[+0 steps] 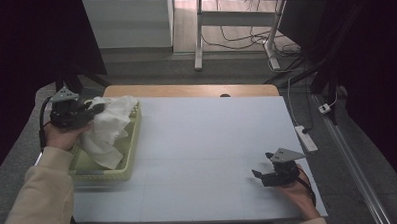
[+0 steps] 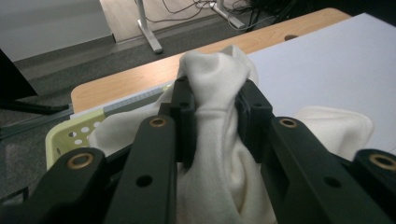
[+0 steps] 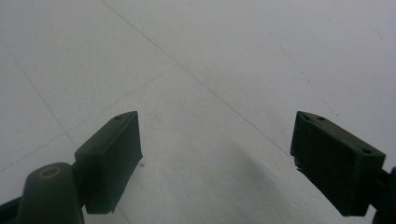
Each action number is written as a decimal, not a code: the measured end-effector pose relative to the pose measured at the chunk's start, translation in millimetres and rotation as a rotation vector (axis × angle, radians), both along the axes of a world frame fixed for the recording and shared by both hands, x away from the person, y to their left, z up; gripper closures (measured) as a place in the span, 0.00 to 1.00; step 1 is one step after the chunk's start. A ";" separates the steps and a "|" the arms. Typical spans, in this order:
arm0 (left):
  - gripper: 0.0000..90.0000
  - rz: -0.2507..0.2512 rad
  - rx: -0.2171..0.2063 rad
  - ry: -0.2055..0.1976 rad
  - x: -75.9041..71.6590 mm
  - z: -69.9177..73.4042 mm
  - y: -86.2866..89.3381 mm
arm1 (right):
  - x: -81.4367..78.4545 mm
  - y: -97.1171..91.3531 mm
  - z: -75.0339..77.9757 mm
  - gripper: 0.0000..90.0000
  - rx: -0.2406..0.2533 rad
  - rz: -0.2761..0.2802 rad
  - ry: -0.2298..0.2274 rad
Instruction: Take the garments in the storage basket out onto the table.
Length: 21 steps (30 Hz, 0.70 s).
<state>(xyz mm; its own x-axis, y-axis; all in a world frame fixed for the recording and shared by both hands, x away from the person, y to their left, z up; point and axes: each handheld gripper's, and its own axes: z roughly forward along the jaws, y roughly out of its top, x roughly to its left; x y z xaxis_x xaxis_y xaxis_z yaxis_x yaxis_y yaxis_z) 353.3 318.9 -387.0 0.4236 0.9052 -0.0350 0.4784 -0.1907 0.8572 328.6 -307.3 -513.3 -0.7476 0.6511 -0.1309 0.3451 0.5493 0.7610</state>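
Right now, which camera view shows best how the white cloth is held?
The left gripper view: the white cloth is pinched between the left gripper fingers, close up. The high view shows it smaller, hanging over the yellow basket. The right gripper view faces the bare table.

The white cloth (image 1: pixel 108 127) covers most of the pale yellow basket's (image 1: pixel 133 153) inside, its lower folds run off the left gripper view's bottom edge, and the person's sleeve (image 1: pixel 37 197) hides the basket's near-left corner.
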 end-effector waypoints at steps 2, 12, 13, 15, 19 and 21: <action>0.80 -0.001 -0.006 -0.007 -1.7 2.5 0.1 | -0.1 0.0 0.0 0.18 0.000 0.000 0.000; 0.80 -0.013 -0.033 -0.053 -10.3 21.0 0.5 | -0.1 -0.2 0.2 0.18 0.001 -0.004 -0.001; 0.80 -0.015 -0.038 -0.056 -10.8 22.4 0.2 | -0.1 -0.3 0.2 0.18 0.001 -0.004 -0.001; 0.80 -0.017 -0.041 -0.059 -11.4 24.0 -0.2 | -0.2 -0.6 0.5 0.18 -0.001 -0.005 0.001; 0.80 -0.023 -0.042 -0.072 -13.4 29.0 -1.9 | 0.1 -0.8 0.5 0.18 0.003 -0.004 -0.001; 0.80 -0.026 -0.047 -0.079 -14.4 31.7 -2.5 | 0.1 -0.9 0.5 0.18 0.003 -0.004 -0.001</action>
<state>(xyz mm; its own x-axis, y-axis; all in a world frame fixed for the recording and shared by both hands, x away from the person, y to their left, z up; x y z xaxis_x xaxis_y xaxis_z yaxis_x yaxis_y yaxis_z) 338.9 316.4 -355.3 0.4503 0.8919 -0.0426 0.4042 -0.1611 0.9004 328.7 -308.2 -512.8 -0.7451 0.6543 -0.1296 0.3464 0.5457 0.7630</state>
